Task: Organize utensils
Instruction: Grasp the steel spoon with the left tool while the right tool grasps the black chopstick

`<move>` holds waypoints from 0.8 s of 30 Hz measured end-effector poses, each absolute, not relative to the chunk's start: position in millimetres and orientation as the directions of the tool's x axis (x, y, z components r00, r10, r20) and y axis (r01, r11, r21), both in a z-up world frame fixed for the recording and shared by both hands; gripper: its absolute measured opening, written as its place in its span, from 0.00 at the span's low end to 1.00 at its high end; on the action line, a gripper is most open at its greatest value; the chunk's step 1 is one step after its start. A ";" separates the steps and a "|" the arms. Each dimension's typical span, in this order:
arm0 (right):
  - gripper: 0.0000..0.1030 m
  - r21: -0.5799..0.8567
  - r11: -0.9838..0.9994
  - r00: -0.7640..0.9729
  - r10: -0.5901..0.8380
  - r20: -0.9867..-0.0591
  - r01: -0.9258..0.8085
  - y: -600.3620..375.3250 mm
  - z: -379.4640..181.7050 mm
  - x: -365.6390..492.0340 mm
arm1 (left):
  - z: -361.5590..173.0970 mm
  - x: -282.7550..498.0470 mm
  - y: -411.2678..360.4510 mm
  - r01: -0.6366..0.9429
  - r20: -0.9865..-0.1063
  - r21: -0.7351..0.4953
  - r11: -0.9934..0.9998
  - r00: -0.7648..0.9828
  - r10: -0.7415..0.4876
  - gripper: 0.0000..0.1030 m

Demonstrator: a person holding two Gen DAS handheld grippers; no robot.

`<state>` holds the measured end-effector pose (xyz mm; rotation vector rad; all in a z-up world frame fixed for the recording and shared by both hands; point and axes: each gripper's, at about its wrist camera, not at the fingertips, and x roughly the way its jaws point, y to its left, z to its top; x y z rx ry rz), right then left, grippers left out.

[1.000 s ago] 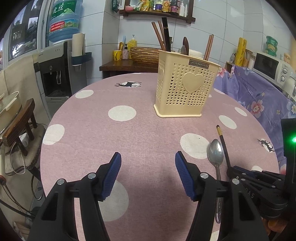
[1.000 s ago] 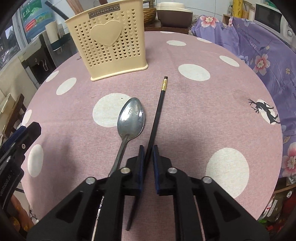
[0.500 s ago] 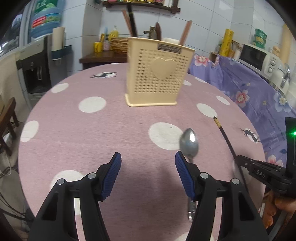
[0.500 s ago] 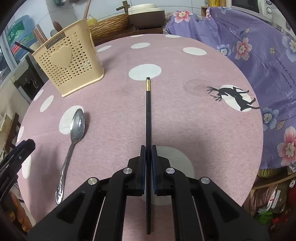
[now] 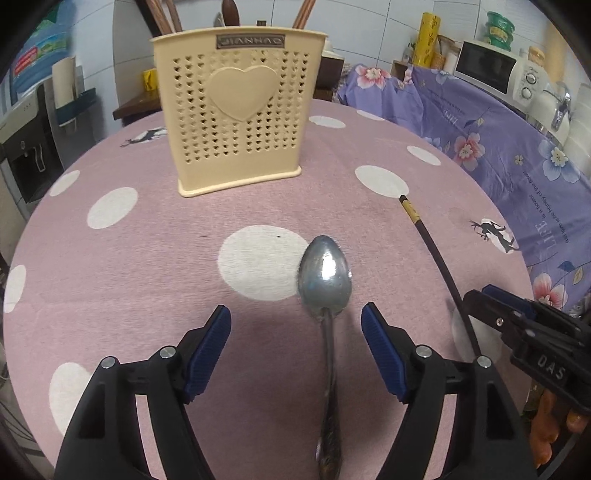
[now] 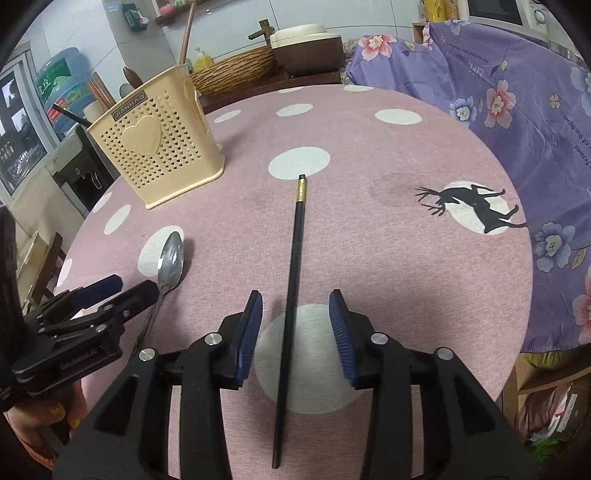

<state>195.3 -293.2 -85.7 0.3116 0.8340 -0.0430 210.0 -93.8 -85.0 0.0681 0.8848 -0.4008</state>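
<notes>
My cream utensil holder (image 5: 236, 122), labelled JIANHAO, holds wooden chopsticks (image 5: 304, 13). My left gripper (image 5: 295, 354) gapes around the spoon (image 5: 325, 280); my right gripper (image 6: 295, 328) is spread astride the black chopstick (image 6: 293, 258) on the table (image 6: 388, 236).

- The spoon (image 5: 324, 280) lies on the table (image 5: 147, 258) between the left gripper's (image 5: 295, 350) spread fingers, bowl ahead.
- The chopstick (image 6: 293, 258) lies between the right gripper's (image 6: 295, 332) parted fingers — spoon to its left.
- The utensil holder (image 5: 236, 122) stands further ahead of both, utensils upright inside.
</notes>
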 end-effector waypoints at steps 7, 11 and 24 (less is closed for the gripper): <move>0.38 0.267 0.949 0.685 0.081 -0.724 0.170 -303.2 -86.0 191.1 | -91.0 222.5 -117.0 0.364 -0.781 -0.071 0.929 0.559 -0.279 0.69; 0.38 0.267 0.949 0.687 0.082 -0.722 0.168 -304.9 -86.8 190.8 | -92.9 228.4 -124.9 0.355 -0.782 -0.035 0.934 0.573 -0.247 0.61; 0.38 0.252 0.960 0.659 0.112 -0.744 0.121 -302.6 -83.2 218.3 | -63.7 233.1 -117.7 0.337 -0.732 -0.057 0.940 0.626 -0.269 0.37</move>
